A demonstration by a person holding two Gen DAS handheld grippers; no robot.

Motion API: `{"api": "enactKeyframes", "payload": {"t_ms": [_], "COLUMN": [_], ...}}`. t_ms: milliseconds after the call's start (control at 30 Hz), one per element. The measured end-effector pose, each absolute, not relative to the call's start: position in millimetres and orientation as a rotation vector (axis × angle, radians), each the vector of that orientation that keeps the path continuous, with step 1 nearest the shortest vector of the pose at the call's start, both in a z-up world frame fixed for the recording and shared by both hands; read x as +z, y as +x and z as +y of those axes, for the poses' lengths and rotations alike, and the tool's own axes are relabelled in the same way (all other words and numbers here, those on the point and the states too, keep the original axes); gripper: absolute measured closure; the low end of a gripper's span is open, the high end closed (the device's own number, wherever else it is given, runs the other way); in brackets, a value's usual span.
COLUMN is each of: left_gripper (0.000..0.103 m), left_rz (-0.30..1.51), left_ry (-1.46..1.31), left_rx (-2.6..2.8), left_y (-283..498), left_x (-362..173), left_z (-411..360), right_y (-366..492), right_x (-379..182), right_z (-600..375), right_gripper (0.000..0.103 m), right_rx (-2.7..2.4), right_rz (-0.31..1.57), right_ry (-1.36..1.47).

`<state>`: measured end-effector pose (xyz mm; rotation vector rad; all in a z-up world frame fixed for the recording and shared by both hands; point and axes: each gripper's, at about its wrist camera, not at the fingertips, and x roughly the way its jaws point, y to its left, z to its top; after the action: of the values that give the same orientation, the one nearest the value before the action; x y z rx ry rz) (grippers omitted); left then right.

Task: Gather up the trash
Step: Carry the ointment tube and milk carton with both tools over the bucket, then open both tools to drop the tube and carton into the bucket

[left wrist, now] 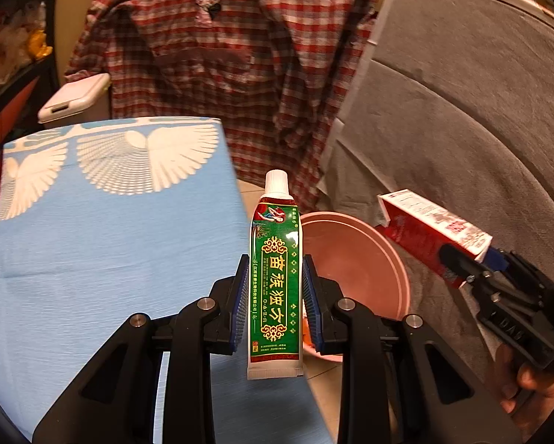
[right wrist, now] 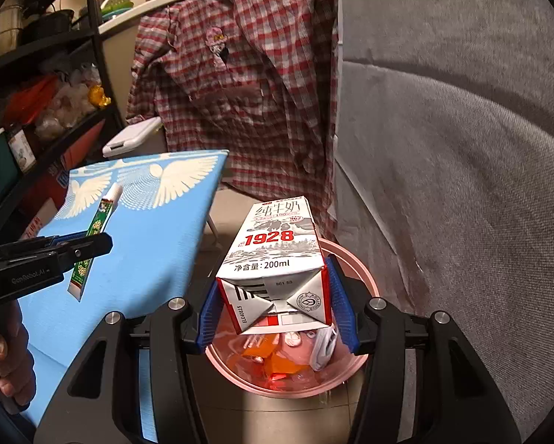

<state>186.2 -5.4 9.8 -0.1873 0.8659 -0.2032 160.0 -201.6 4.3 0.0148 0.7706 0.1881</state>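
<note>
- The left gripper point(left wrist: 276, 298) has a black frame made of flat link arms, with round silver screws at the joints.
- Its fingers point(left wrist: 240, 303) carry blue ribbed pads.
- The right gripper point(right wrist: 276, 305) is built the same: black links, silver screws, blue ribbed pads.
- On the side of the left gripper's body there is small grey lettering.
- A bare hand point(right wrist: 6, 362) holds each black handle; no sleeve shows.

Plaid shirt point(left wrist: 217, 55) hanging; grey sofa point(right wrist: 462, 148); blue cloth point(left wrist: 110, 240).
</note>
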Motion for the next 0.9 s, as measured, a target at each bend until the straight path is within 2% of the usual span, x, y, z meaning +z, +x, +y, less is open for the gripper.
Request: {"api": "enactKeyframes", "payload": {"t_ms": [533,567,600,633,900], "left_gripper": [0.076,0.074,0.065,0.061,0.06], "left_rz": [0.944,0.944,0.946,0.946,0.911], "left_ry": [-0.158,-0.156,-0.157,-0.162,-0.152], "left_rx": [-0.28,-0.279,-0.279,-0.282,-0.272], "left_y": [221.8,223.8,225.1,225.6,215.7], "left_x": [-24.6,-26.3,-27.6,-28.4,-18.6], "left_z": [-72.6,-75.3,-76.9,-77.7,-68.5], "right_y": [183.0,184.1,185.8,186.5,182.0], "right_x": [-22.9,-23.7,-24.3,-24.9,-18.1], "right_z": [-215.3,-216.2,-216.9,-218.5,-227.3], "right_gripper": [0.051,0.05,0.047,0.046,0.045], "right_rx": [0.132,0.124,0.115,0.11,0.099], "right_rz": [0.878,0.88,0.881,0.882,0.851], "right_ry": [0.026,0.026,0.025,0.025,0.044]}}
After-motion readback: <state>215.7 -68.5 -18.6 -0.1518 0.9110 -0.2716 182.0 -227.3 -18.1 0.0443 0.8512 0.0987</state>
